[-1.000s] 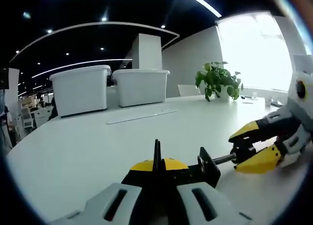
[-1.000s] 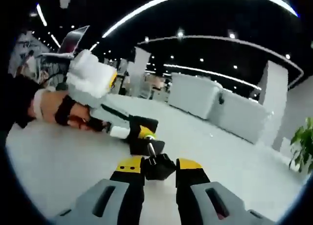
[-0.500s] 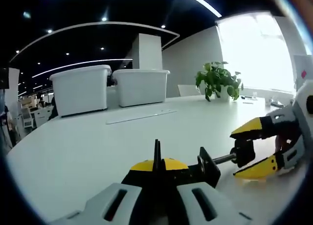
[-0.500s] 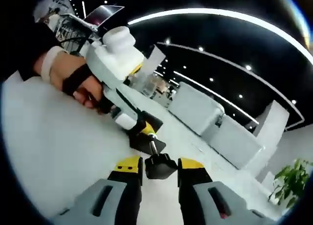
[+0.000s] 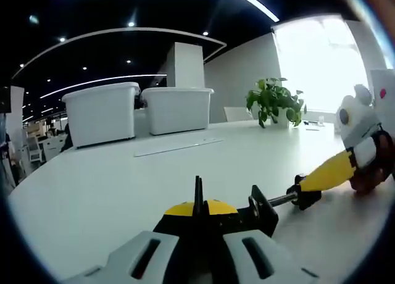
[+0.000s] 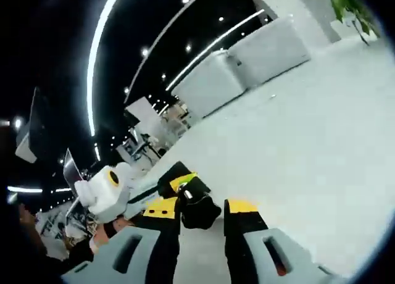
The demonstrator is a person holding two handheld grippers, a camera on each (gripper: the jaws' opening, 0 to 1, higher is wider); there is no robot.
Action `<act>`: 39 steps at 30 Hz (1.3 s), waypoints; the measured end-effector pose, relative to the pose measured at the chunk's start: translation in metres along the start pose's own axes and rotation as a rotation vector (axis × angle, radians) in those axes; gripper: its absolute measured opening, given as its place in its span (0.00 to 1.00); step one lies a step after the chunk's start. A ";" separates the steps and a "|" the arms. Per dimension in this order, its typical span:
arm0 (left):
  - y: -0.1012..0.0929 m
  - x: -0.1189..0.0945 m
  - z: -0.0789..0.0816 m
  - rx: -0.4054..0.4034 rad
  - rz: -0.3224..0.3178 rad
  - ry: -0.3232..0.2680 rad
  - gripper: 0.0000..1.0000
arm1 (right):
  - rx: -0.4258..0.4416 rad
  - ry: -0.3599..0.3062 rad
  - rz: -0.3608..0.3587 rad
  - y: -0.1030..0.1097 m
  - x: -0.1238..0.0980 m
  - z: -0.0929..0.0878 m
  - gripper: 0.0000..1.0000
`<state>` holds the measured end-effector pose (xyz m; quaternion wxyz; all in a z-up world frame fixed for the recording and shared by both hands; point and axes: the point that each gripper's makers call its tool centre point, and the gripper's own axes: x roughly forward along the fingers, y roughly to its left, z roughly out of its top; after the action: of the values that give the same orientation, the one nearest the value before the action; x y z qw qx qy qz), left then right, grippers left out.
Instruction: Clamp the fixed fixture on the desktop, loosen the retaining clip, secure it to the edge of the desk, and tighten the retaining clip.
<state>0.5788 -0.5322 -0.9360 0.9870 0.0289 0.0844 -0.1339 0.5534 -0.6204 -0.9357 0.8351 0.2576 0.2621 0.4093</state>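
The black clamp fixture (image 5: 263, 212) lies on the white desk (image 5: 92, 191), and my left gripper (image 5: 199, 204) is shut on its body. Its screw rod (image 5: 281, 201) runs right to a black knob (image 5: 307, 196). My right gripper (image 5: 311, 188) comes in from the right, one yellow finger (image 5: 330, 171) showing across the knob. In the right gripper view the knob (image 6: 199, 213) sits pinched between the yellow-tipped jaws of my right gripper (image 6: 200, 208). Beyond it are the fixture's body (image 6: 174, 171) and the left gripper (image 6: 179, 184).
Two white lidded bins (image 5: 102, 111) (image 5: 179, 108) stand at the back of the desk, with a potted plant (image 5: 274, 99) to their right. A thin flat strip (image 5: 179, 147) lies in front of the bins. A person's hand (image 6: 108, 238) holds the left gripper.
My right gripper has rolled around the knob, so its view has tilted sharply and one yellow finger now faces the left gripper's camera. The left gripper and fixture have stayed put.
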 end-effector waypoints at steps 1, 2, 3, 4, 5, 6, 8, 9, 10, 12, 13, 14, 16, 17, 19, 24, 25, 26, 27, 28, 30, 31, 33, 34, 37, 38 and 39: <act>0.000 0.000 0.000 -0.001 0.000 0.000 0.04 | -0.014 0.003 0.006 -0.001 0.000 0.000 0.25; 0.000 0.000 0.000 0.000 0.000 0.000 0.04 | -0.006 0.009 0.008 0.001 0.000 -0.002 0.25; 0.000 0.000 0.000 0.000 0.000 0.000 0.04 | 0.000 0.011 0.006 0.002 0.000 -0.002 0.25; 0.000 0.000 0.000 0.000 0.000 0.000 0.04 | 0.001 0.013 0.006 0.004 0.000 -0.004 0.25; 0.000 0.000 0.000 0.000 0.000 0.000 0.04 | -0.009 0.012 0.007 0.005 -0.001 -0.004 0.24; 0.000 0.000 0.000 0.000 0.000 0.000 0.04 | -0.026 0.011 0.006 0.007 -0.001 -0.006 0.24; 0.000 0.000 0.000 0.000 0.000 0.000 0.04 | -0.126 -0.007 -0.002 0.008 -0.001 -0.003 0.23; 0.001 0.000 0.000 0.000 0.000 0.001 0.04 | -0.201 -0.014 -0.008 0.010 -0.001 -0.002 0.23; 0.001 0.000 0.000 0.001 0.000 0.001 0.04 | -0.283 -0.023 -0.015 0.012 -0.001 -0.001 0.23; 0.001 0.000 0.000 0.001 0.001 0.001 0.04 | -0.456 -0.041 -0.031 0.014 0.000 0.002 0.23; 0.001 -0.001 0.000 0.000 0.002 0.001 0.04 | -0.522 -0.050 -0.035 0.016 0.000 0.002 0.23; 0.001 -0.001 0.000 0.001 0.004 0.001 0.04 | -0.634 -0.063 -0.038 0.018 0.001 0.002 0.22; 0.002 -0.001 0.000 -0.001 0.008 0.001 0.04 | -0.874 -0.097 -0.049 0.025 0.001 0.001 0.22; 0.002 -0.001 0.000 -0.001 0.009 0.001 0.04 | -0.937 -0.103 -0.062 0.025 0.002 0.002 0.22; 0.002 -0.001 -0.001 -0.002 0.009 0.001 0.04 | -1.035 -0.117 -0.070 0.025 0.003 0.004 0.22; 0.005 0.002 0.000 -0.001 0.009 0.002 0.04 | -1.378 -0.151 -0.106 0.033 0.005 0.000 0.22; 0.005 0.003 0.000 -0.001 0.009 0.002 0.04 | -1.415 -0.154 -0.111 0.034 0.005 -0.001 0.22; 0.005 0.003 0.000 -0.001 0.009 0.002 0.04 | -1.441 -0.156 -0.116 0.031 0.005 0.000 0.22; 0.005 0.003 0.000 -0.001 0.010 0.002 0.04 | -1.478 -0.158 -0.122 0.032 0.006 -0.001 0.22; 0.005 0.004 0.000 0.000 0.010 0.002 0.04 | -1.492 -0.170 -0.129 0.032 0.004 0.001 0.22; 0.005 0.003 0.000 0.000 0.010 0.002 0.04 | -1.494 -0.169 -0.130 0.033 0.003 0.000 0.22; 0.005 0.003 0.000 0.002 0.011 0.002 0.04 | -1.492 -0.169 -0.134 0.031 0.003 0.002 0.23; 0.005 0.003 0.000 0.001 0.012 0.002 0.04 | -1.367 -0.143 -0.120 0.026 0.004 0.001 0.24; 0.005 0.003 0.000 0.001 0.012 0.003 0.04 | -1.285 -0.137 -0.107 0.026 0.004 0.003 0.25; 0.005 0.003 0.000 0.001 0.011 0.002 0.04 | -1.028 -0.105 -0.064 0.026 0.002 0.006 0.31; 0.005 0.003 0.000 0.000 0.011 0.002 0.04 | -0.965 -0.098 -0.070 0.027 -0.005 0.010 0.35; 0.006 0.004 0.000 0.001 0.011 0.003 0.04 | -0.914 -0.092 -0.068 0.026 -0.006 0.012 0.35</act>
<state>0.5841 -0.5277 -0.9362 0.9876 0.0301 0.0856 -0.1284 0.5439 -0.6143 -0.9088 0.8868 -0.1280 0.0257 0.4434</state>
